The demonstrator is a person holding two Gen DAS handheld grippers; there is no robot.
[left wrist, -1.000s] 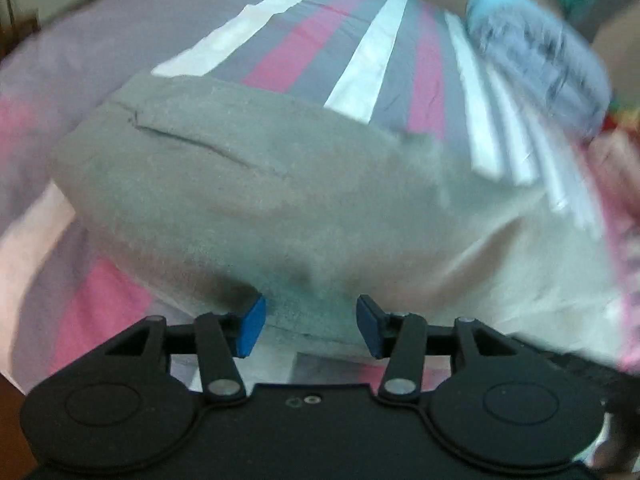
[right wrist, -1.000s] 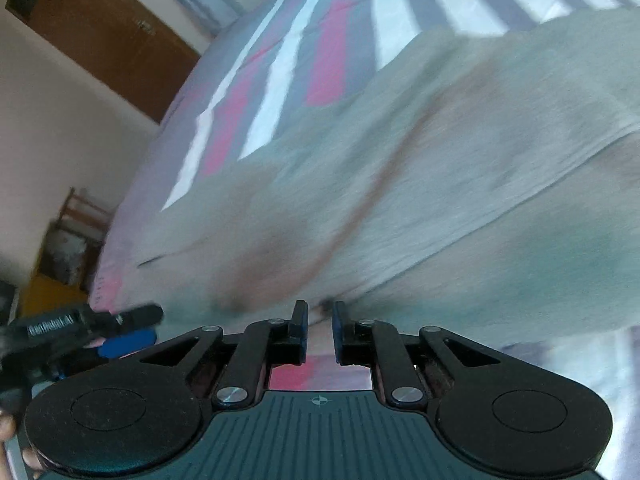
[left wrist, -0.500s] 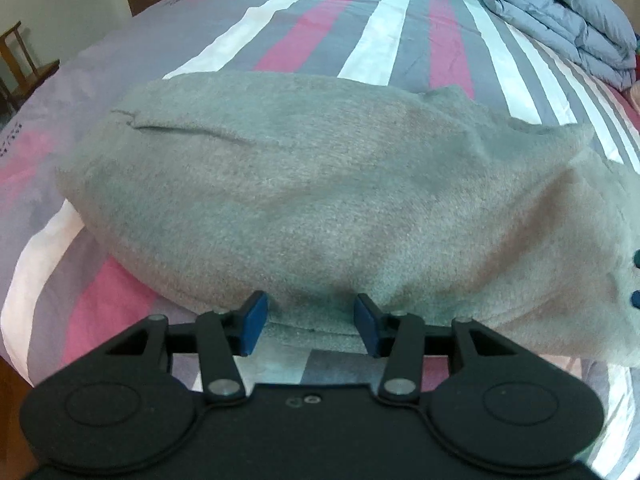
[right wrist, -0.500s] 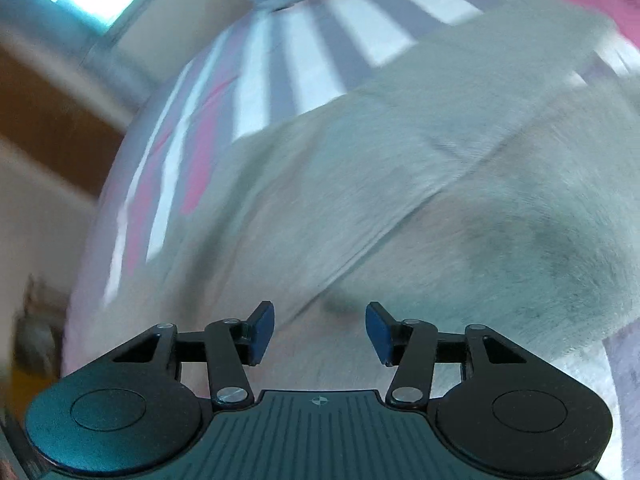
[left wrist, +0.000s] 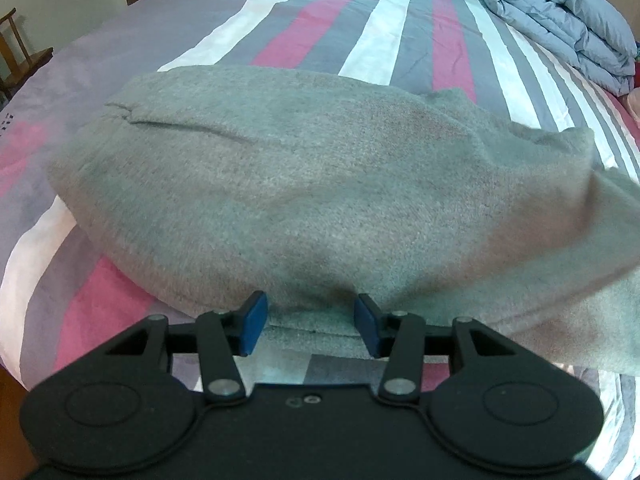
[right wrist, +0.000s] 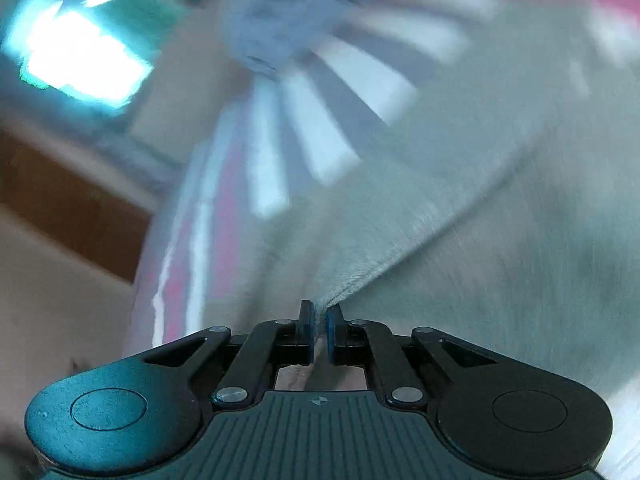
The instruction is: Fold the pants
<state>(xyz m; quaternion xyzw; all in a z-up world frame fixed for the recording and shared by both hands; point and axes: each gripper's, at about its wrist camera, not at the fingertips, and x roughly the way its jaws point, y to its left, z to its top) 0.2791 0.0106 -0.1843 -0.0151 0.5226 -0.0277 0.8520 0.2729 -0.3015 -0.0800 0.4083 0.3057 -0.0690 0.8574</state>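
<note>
Grey pants (left wrist: 320, 184) lie folded across a striped bed sheet (left wrist: 400, 32). My left gripper (left wrist: 311, 328) stands open at their near edge, and the hem lies loose between its blue pads (left wrist: 254, 326). In the blurred right wrist view the pants (right wrist: 480, 280) fill the right side. My right gripper (right wrist: 319, 332) is closing, its jaws nearly together and pinching a raised ridge of the grey cloth. The pants' right end (left wrist: 580, 208) looks lifted and blurred in the left wrist view.
A folded blue-grey duvet (left wrist: 560, 20) lies on the bed at the far right. A wooden chair (left wrist: 16, 52) stands off the bed's left side. The right wrist view shows a bright window (right wrist: 80, 60) and brown wooden furniture (right wrist: 60, 216), both smeared.
The right gripper opened wide, then closed on a fold of the pants while swinging sideways and tilting up. The pants' right end rose. The left gripper stayed put, still open.
</note>
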